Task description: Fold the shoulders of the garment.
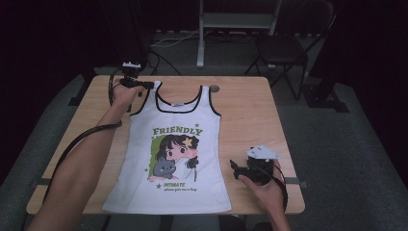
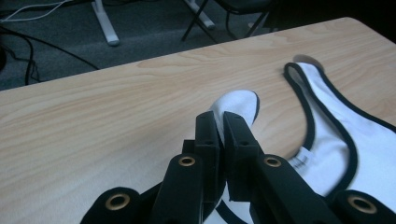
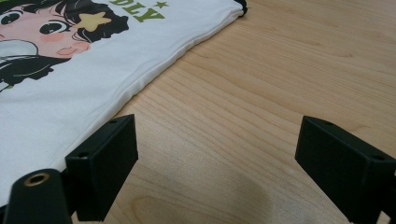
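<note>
At counter [image 1: 250,110] far-left corner, your left tool [image 2: 223,125] clamps tank top [image 1: 175,159] strap; right tool [image 3: 215,154] wide over bare wood beside hem.

White sleeveless cotton top [image 1: 168,144] with black-trimmed neck and armholes, green "FRIENDLY" lettering and a dark-haired cartoon girl with a grey cat at frame centre; pale wood-grain tabletop [image 1: 245,115]; dark grey carpet floor [image 1: 337,144]

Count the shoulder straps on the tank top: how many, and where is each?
2. The left strap is pinched in the shut left gripper at the table's far left. The right strap lies flat on the table.
</note>
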`<state>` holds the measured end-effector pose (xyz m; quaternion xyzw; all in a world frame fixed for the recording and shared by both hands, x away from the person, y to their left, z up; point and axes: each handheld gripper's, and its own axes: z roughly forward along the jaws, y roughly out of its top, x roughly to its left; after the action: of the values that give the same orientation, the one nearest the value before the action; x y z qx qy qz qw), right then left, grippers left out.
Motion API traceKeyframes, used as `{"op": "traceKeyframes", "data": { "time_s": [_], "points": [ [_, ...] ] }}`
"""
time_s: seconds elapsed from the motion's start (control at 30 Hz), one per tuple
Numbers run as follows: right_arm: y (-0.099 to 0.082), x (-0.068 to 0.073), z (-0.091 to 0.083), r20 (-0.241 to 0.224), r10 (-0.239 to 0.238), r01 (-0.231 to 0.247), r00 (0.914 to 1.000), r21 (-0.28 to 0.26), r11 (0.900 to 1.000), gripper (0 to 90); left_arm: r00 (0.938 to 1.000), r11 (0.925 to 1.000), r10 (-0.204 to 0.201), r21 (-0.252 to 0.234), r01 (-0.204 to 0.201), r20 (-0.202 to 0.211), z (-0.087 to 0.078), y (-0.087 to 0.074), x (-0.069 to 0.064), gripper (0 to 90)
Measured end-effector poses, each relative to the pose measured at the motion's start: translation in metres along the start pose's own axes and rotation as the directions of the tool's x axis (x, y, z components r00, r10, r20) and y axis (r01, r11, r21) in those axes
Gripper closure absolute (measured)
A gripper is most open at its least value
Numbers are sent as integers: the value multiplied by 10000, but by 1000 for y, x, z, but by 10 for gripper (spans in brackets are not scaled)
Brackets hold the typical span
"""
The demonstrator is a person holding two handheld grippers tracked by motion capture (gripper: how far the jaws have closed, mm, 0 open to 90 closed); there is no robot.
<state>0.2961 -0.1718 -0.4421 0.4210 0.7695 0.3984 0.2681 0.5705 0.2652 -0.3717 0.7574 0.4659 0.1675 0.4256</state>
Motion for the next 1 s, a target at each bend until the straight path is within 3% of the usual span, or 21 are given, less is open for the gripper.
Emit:
{"op": "traceKeyframes", "data": {
  "time_s": [0.5,0.77,1.0],
  "points": [
    [1,0,1,-9,-88,88,10000,61,9999,124,9996,9985,-26,-554,42,289,-33,-27,-18,851],
    [1,2,2,35,-207,207,9998,141,9997,124,9992,9984,245,-524,-229,314,-42,-46,-33,851],
    [1,3,2,70,-292,291,9995,146,9995,124,9957,9947,869,-582,-849,322,-53,-51,-49,851]
  ]
}}
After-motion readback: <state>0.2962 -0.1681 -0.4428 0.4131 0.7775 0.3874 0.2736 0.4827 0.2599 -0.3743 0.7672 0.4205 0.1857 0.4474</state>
